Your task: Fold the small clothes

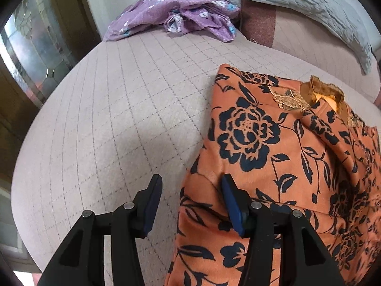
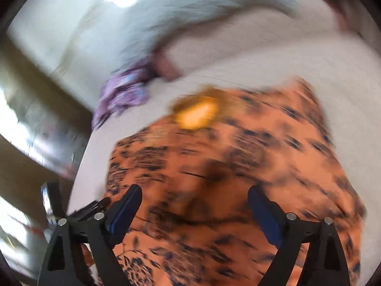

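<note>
Left gripper [image 1: 190,188]: jaws parted about halfway, straddling the left edge of the orange floral garment [image 1: 273,166]; pads clear of the cloth, nothing grasped.

Right gripper [image 2: 194,200]: jaws spread wide above the same garment [image 2: 226,166], empty; view heavily blurred.

Orange floral garment: lies on the quilted bed cover [image 1: 114,109], collar toward 1 o'clock in the left view.

Purple flowered cloth [image 1: 181,14]: crumpled at 12 o'clock, well apart.

Grey quilt [image 1: 297,7]: at 1 o'clock, along the far edge.

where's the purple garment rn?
Left wrist view: purple garment lies crumpled at the bed's far edge, beside the grey quilt, beyond the orange top.
</note>
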A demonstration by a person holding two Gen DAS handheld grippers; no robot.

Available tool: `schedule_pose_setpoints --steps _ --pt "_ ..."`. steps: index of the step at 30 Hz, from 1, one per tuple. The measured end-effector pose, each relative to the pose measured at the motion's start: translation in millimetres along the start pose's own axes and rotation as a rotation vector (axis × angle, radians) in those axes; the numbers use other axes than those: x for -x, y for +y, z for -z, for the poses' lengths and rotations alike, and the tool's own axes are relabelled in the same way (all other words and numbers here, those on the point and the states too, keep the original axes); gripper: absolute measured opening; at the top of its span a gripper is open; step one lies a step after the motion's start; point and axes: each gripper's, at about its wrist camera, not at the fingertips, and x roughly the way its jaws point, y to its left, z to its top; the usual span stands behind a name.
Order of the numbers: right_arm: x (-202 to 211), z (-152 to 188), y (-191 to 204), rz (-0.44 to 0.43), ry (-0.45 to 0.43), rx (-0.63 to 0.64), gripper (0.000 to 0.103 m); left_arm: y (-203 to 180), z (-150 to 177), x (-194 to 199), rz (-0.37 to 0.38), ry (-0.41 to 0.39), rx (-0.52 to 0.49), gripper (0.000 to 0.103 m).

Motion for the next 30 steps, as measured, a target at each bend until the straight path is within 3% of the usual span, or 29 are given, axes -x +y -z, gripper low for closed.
schedule_pose_setpoints --steps 4,7,8,11,13,14,15,17,25,28,30 --pt "-45.2 -2.3 81.0 0.070 0.058 0.273 0.090 8.5 -0.5 2.2 0.026 0.011 0.018 0.056" --pt "-89.9 -1.6 113.6 0.194 0.113 0.403 0.090 10.2 -1.1 -3.0 0.047 0.040 0.014 0.056" --pt "-103.4 -4.0 117.7 0.225 0.117 0.411 0.085 11.2 -2.1 -4.0 0.048 0.045 0.006 0.056" --pt "-139.9 -18.7 109.4 0.297 0.140 0.358 0.057 9.6 -4.6 -6.4 0.052 0.049 -0.014 0.056" --pt "-151.9 -25.5 94.8 0.295 0.173 0.296 0.047 8.2 -4.9 -7.8 0.056 0.055 -0.020 0.056" --pt "-151.8 -27.8 90.8 0.286 0.167 0.284 0.033 6.8 -7.0 -9.9 0.059 0.058 -0.020 0.056" --pt "-146.6 -30.3 86.9 0.279 0.155 0.276 0.020 6.7 -7.3 -9.9 0.063 0.060 -0.020 0.056" --pt "-128.6 -33.6 79.5 0.254 0.132 0.261 0.010 7.4 -7.7 -9.7 0.067 0.062 -0.014 0.056" --pt "-5.6 -33.5 -11.2 0.228 -0.033 0.073 0.009 3.7 6.8 2.2 0.035 0.035 -0.033 0.056" --pt "18.8 -12.4 -60.1 0.241 -0.005 -0.017 0.009 0.3 11.2 5.8 0.011 0.017 -0.046 0.056" --pt "25.4 7.7 -93.3 0.249 0.039 -0.103 0.015 -3.5 13.1 8.0 -0.007 0.004 -0.057 0.056"
